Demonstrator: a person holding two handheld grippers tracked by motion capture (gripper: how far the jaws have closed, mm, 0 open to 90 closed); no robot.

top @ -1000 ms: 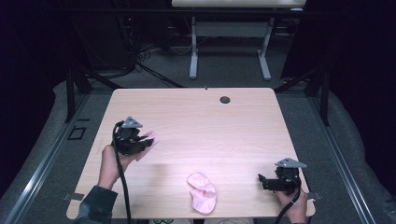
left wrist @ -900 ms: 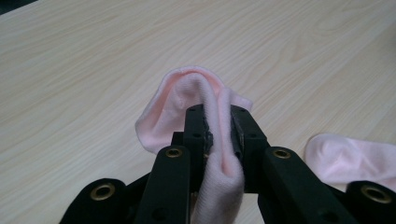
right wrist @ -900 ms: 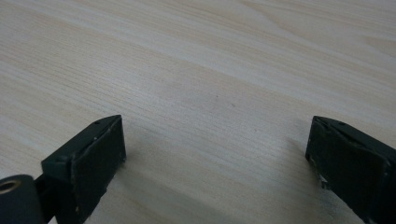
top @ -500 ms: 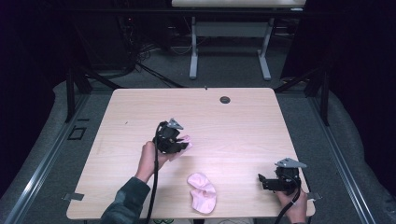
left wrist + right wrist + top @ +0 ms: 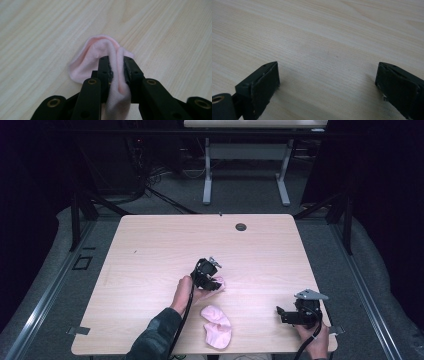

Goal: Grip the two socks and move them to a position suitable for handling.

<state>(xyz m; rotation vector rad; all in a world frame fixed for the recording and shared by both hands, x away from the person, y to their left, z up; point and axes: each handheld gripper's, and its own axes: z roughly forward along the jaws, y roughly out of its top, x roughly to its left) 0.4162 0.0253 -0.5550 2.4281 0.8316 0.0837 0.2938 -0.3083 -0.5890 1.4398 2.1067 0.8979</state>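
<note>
At desk (image 5: 150, 250) centre: left tool (image 5: 209, 276) pinching pink sock (image 5: 100, 53); second sock (image 5: 216, 326) just toward person; right tool (image 5: 286, 314) spread, farther.

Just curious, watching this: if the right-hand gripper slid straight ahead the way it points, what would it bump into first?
Probably nothing: the right gripper has open jaws over bare table. The pink sock seems roughly ahead, but depth is unclear.

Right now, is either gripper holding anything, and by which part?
The left gripper pinches a pink sock by a bunched fold near one end. The right gripper stands open, holding nothing.
</note>
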